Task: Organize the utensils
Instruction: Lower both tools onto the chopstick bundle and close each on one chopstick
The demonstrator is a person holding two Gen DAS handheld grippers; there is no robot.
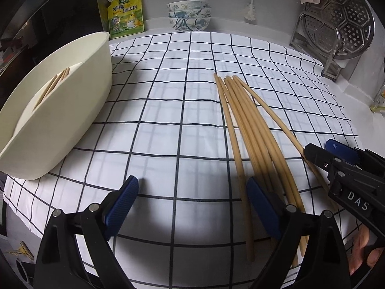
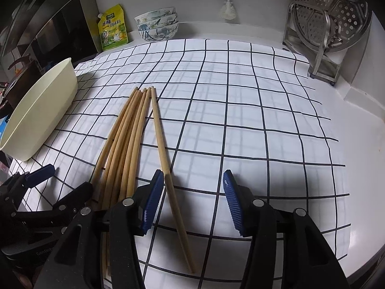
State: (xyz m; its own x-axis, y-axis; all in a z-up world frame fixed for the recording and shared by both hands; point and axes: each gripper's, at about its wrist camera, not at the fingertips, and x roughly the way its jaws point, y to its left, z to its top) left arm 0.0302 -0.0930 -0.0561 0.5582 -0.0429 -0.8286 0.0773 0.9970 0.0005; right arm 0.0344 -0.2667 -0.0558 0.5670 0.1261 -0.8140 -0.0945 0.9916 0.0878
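Observation:
Several bamboo chopsticks point(image 1: 250, 130) lie in a loose bundle on the checked cloth point(image 1: 168, 96); they also show in the right wrist view point(image 2: 127, 139). One chopstick point(image 2: 166, 163) lies apart on the bundle's right, between my right gripper's fingers. My right gripper point(image 2: 192, 200) is open and low over it; it shows in the left wrist view point(image 1: 320, 151). My left gripper point(image 1: 192, 204) is open and empty, just left of the bundle. A cream oval holder point(image 1: 55, 106) at the left has a few chopsticks point(image 1: 51, 86) in it.
Stacked patterned bowls point(image 1: 189, 15) and a yellow seasoning pouch point(image 1: 125, 14) stand at the back. A steel rack with a steamer plate point(image 1: 336, 21) stands back right. The cloth's right edge meets bare white counter point(image 2: 361, 125).

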